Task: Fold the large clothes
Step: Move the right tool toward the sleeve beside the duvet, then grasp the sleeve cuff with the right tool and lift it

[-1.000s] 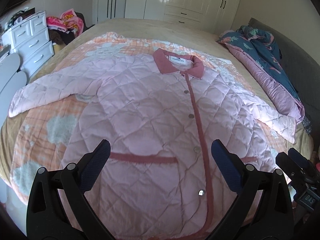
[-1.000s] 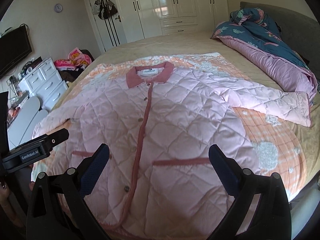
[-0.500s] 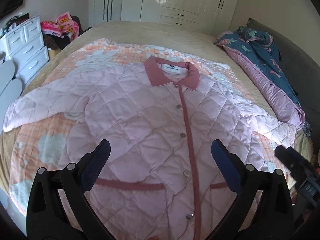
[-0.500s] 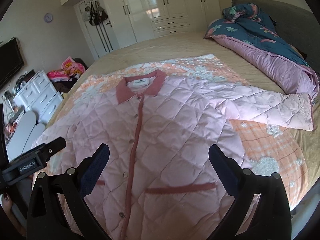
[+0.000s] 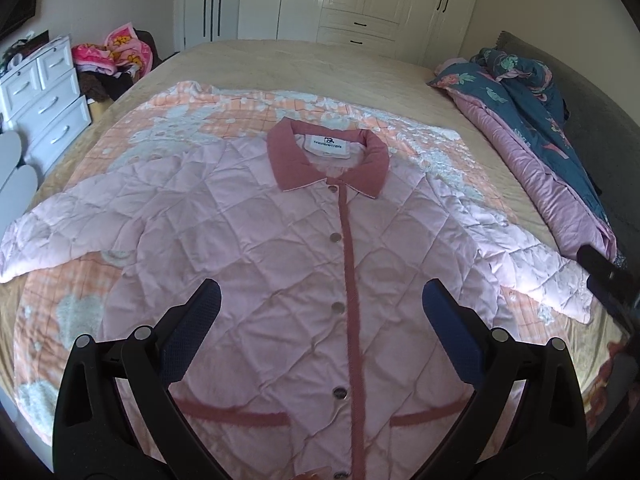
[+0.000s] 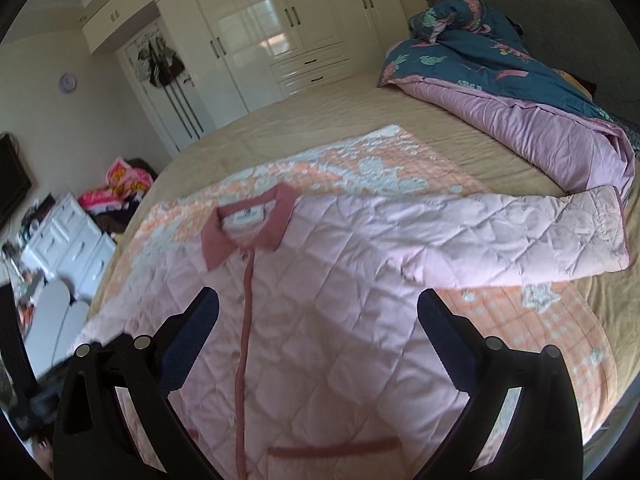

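Both my grippers are spread wide and hold nothing. My left gripper [image 5: 320, 308] hangs above the lower front of the quilted pink jacket [image 5: 280, 260], the button placket [image 5: 347, 280] running straight ahead between its fingers. My right gripper [image 6: 318, 314] hangs over the same garment, with the placket toward its left finger.

Jacket lies face up, buttoned, flat on the orange patterned blanket [image 5: 224, 120]; long axis runs away from me, dark pink collar [image 5: 328, 160] far ahead, hem nearest me. Both sleeves are spread out sideways. The right sleeve [image 6: 520, 236] stretches well out to the right of my right fingers, cuff near the rolled blue-and-pink duvet [image 6: 500, 92], touching or not I cannot tell. The left sleeve [image 5: 72, 224] reaches out left of my left fingers toward the bed edge.

Judgement: no fold made yet. Each sleeve is closer to its same-side gripper. Nothing lies on the jacket; the duvet crowds the right cuff. White drawers [image 5: 44, 96] stand beyond the bed, clear of the work.
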`<state>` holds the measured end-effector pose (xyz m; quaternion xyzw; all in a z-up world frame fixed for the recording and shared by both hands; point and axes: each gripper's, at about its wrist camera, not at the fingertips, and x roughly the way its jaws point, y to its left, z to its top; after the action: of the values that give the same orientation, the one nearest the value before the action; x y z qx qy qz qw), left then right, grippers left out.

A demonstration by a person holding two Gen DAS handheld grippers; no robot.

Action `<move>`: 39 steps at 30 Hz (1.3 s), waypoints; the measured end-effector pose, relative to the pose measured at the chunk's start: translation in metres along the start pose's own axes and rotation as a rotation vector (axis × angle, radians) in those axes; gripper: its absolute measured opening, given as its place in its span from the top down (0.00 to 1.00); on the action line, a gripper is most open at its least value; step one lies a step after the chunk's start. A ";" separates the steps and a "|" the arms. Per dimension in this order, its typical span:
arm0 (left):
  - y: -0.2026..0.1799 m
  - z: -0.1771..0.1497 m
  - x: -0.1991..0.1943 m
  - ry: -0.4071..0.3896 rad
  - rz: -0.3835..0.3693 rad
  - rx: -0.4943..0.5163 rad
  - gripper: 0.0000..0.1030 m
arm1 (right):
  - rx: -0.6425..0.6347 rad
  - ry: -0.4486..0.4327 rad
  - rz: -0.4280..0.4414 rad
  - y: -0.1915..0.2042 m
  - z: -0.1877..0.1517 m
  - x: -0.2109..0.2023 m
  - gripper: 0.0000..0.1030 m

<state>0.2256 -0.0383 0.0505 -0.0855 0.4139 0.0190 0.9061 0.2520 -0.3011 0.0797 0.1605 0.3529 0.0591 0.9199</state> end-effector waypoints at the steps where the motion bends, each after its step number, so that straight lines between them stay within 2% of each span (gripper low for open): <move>1: -0.002 0.002 0.003 0.001 0.002 -0.002 0.08 | 0.011 -0.009 -0.002 -0.005 0.004 0.002 0.04; 13: -0.036 0.016 0.046 0.030 0.004 0.008 0.08 | 0.132 -0.032 -0.089 -0.081 0.030 0.040 0.04; 24: -0.064 0.026 0.098 0.066 -0.010 -0.017 0.08 | 0.265 -0.073 -0.314 -0.177 0.025 0.056 0.04; 29: -0.073 0.032 0.114 0.078 -0.008 -0.027 0.08 | 0.406 -0.051 -0.357 -0.228 0.012 0.068 0.04; 32: -0.079 0.034 0.121 0.088 -0.013 -0.029 0.08 | 0.518 -0.045 -0.348 -0.257 0.003 0.070 0.04; 37: -0.090 0.035 0.137 0.114 -0.024 -0.010 0.08 | 0.575 -0.035 -0.454 -0.285 -0.004 0.074 0.04; 39: -0.094 0.036 0.142 0.119 -0.026 0.000 0.08 | 0.633 -0.043 -0.448 -0.297 -0.008 0.073 0.04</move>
<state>0.3556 -0.1304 -0.0203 -0.0921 0.4661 0.0020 0.8799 0.2998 -0.5621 -0.0723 0.3565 0.3608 -0.2585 0.8221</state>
